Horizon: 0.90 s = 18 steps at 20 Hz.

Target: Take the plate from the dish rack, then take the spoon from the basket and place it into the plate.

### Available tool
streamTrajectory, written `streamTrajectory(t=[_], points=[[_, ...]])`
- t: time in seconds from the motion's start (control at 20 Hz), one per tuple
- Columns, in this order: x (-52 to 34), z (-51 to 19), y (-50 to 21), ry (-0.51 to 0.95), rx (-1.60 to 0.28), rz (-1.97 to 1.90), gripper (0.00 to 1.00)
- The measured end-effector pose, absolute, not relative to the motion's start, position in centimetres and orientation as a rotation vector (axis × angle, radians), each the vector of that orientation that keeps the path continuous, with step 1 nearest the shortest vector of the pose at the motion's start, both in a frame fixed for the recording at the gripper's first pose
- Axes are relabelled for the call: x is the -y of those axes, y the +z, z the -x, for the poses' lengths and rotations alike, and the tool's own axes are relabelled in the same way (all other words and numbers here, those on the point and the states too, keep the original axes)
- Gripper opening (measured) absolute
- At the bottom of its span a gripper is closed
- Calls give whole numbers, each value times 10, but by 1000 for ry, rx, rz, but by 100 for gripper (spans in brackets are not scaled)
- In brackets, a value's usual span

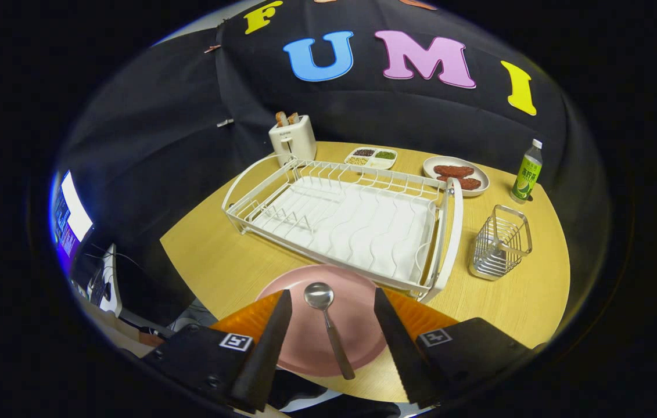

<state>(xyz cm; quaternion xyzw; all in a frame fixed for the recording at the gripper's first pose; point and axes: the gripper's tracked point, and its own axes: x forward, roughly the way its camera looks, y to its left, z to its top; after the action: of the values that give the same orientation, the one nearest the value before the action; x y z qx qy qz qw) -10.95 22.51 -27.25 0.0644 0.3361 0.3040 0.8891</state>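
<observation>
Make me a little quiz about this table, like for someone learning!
1. True or false: the spoon lies on the pink plate.
2. What stands right of the dish rack? A) wire basket B) kettle C) mug
3. Fill in: the gripper jaws are ____, with the spoon between them.

Key: 1 true; 2 A; 3 open. The fingers touch nothing; the toaster stands behind the rack.

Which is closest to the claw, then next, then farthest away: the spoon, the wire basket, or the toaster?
The claw is open.
1. Spoon: between the fingers, lying on the pink plate.
2. Wire basket: farther ahead, right of the dish rack.
3. Toaster: farthest, behind the rack by the wall.
</observation>
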Motion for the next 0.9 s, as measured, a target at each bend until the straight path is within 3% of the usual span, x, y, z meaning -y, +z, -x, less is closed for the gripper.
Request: streamTrajectory(t=[0.3,0.9], points=[[-168,62,-195,529,-523,-124,97],[-16,28,-52,366,-199,11,98]])
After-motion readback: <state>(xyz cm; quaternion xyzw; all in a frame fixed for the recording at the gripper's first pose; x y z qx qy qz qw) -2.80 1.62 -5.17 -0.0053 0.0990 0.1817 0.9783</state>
